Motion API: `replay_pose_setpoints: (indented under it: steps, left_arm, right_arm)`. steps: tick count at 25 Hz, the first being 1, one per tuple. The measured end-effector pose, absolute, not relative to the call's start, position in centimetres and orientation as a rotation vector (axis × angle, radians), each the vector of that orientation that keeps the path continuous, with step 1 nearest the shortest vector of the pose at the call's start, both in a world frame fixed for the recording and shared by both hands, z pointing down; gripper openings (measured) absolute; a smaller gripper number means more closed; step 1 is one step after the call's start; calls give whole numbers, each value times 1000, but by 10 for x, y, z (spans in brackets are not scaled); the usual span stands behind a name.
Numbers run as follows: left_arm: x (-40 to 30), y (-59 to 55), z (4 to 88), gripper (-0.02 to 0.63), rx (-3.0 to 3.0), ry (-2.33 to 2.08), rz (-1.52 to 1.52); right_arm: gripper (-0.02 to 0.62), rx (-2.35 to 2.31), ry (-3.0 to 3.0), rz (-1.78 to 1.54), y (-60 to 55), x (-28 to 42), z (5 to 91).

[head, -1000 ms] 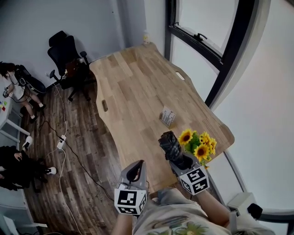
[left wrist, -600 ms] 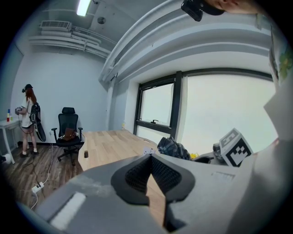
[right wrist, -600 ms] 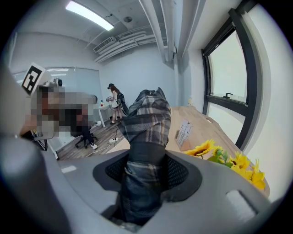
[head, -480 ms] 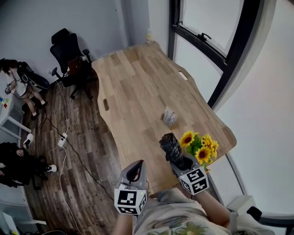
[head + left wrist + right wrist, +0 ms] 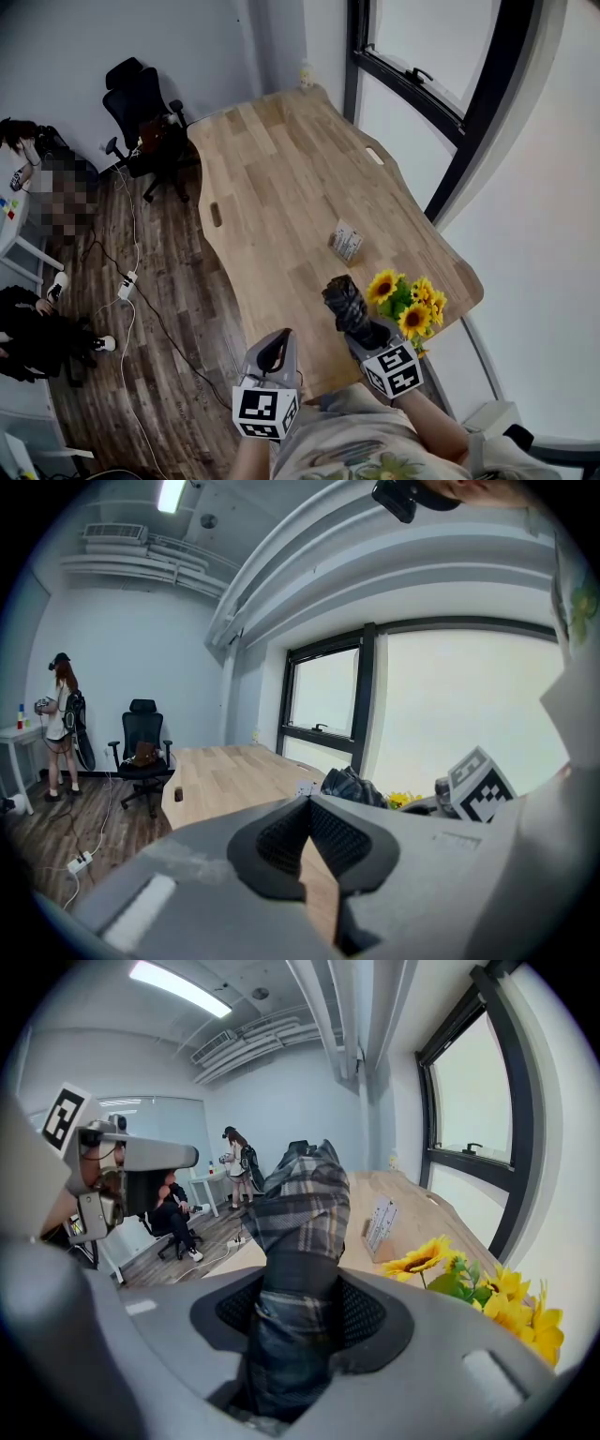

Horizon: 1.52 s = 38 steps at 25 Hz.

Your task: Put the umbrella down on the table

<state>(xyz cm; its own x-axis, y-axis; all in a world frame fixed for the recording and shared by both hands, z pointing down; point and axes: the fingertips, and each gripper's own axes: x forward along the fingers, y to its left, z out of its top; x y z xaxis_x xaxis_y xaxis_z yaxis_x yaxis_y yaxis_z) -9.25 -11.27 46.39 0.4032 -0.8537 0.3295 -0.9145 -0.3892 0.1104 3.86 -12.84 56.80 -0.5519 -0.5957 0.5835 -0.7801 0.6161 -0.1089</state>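
Observation:
A folded plaid umbrella [image 5: 344, 302] sticks up and forward out of my right gripper [image 5: 361, 330], which is shut on its lower part over the near right end of the wooden table [image 5: 272, 187]. In the right gripper view the umbrella [image 5: 302, 1204] fills the gap between both pads of the right gripper [image 5: 302, 1290]. My left gripper [image 5: 273, 351] hangs at the table's near edge, to the left of the umbrella, shut with nothing in it. In the left gripper view the tips of the left gripper [image 5: 307, 808] meet, and the umbrella [image 5: 354, 787] shows beyond them to the right.
A bunch of sunflowers [image 5: 409, 301] stands just right of the umbrella. A small card stand [image 5: 344, 240] sits further along the table. A black office chair [image 5: 141, 108] and floor cables [image 5: 126, 286] lie left of the table, with people beyond. Windows line the right side.
My right gripper has sunk slightly toward the table with the umbrella still held. The left gripper has stayed where it was.

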Motion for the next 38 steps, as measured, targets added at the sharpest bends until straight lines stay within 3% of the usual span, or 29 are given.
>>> replay_pose_setpoints:
  steps: [38]
  left_arm:
    - [-103, -122, 489, 6, 2329, -1548, 366]
  right_arm:
    - [195, 1002, -2238, 577, -140, 36, 632]
